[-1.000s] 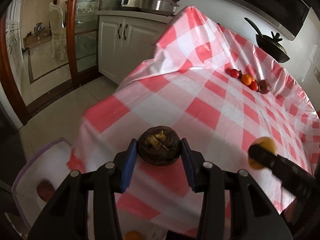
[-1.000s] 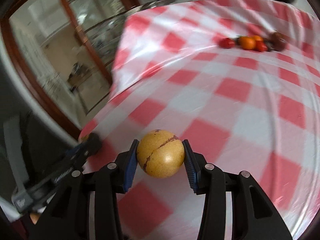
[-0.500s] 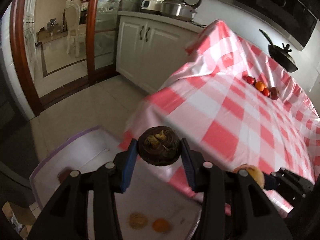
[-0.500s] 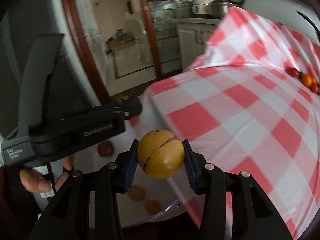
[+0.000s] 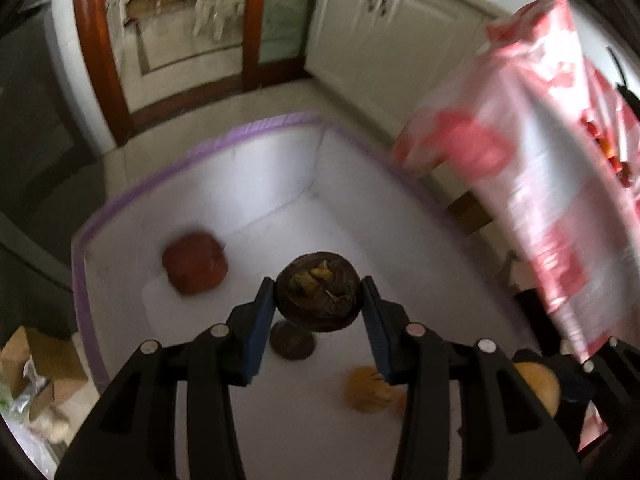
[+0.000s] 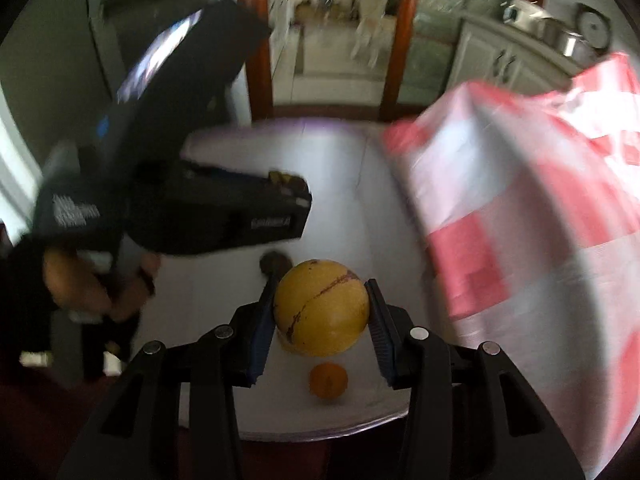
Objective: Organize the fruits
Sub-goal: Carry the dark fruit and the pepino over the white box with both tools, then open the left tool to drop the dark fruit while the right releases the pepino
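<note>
Fruits over white bin — left gripper clamps dark fruit, right gripper clamps yellow fruit.

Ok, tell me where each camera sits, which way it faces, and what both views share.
Left wrist: on the left gripper, looking down into the white bin; its fingers clamp a dark fruit.
Right wrist: on the right gripper, facing down at that bin; its fingers clamp a yellow fruit, with the left gripper alongside.
Shared: the bin and checkered tablecloth.
</note>
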`<action>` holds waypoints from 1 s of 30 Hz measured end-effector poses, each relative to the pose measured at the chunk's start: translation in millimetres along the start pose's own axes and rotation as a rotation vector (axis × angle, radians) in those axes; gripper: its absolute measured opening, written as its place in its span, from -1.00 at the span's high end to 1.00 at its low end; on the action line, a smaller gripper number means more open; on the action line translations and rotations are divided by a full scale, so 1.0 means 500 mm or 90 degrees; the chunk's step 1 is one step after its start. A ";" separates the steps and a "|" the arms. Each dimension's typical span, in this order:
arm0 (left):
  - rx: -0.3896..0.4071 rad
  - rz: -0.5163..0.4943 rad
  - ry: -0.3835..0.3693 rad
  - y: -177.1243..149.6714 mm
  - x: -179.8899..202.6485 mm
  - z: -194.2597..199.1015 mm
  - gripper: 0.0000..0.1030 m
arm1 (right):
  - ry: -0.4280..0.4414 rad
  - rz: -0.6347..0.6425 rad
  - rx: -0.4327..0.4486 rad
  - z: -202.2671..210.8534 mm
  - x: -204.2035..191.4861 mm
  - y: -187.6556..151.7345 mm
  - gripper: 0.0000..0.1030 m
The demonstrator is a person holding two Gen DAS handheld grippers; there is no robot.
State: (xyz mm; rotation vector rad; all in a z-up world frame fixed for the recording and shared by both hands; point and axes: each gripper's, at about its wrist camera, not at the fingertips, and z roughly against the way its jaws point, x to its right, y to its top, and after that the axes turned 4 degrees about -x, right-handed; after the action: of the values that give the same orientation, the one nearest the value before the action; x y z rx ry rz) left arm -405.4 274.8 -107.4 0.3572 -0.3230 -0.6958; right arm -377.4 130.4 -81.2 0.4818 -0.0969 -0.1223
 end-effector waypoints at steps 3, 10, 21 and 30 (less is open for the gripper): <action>-0.034 0.012 0.018 -0.022 -0.020 -0.035 0.15 | 0.003 0.009 -0.048 -0.050 -0.003 -0.013 0.16; -0.052 0.030 0.038 -0.025 -0.040 -0.058 0.15 | 0.002 0.003 -0.135 -0.135 0.012 -0.041 0.16; -0.055 0.064 0.047 -0.020 -0.045 -0.060 -0.60 | 0.007 0.022 -0.163 -0.159 0.002 -0.026 -0.06; -0.052 0.121 0.031 -0.021 -0.070 -0.056 -0.85 | 0.014 0.014 -0.092 -0.097 0.002 -0.018 -0.54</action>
State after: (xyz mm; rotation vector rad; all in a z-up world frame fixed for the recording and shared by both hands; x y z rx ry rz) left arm -425.5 296.7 -143.0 0.2615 -0.2771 -0.5118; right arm -371.2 144.3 -128.0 0.3374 -0.0716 -0.1011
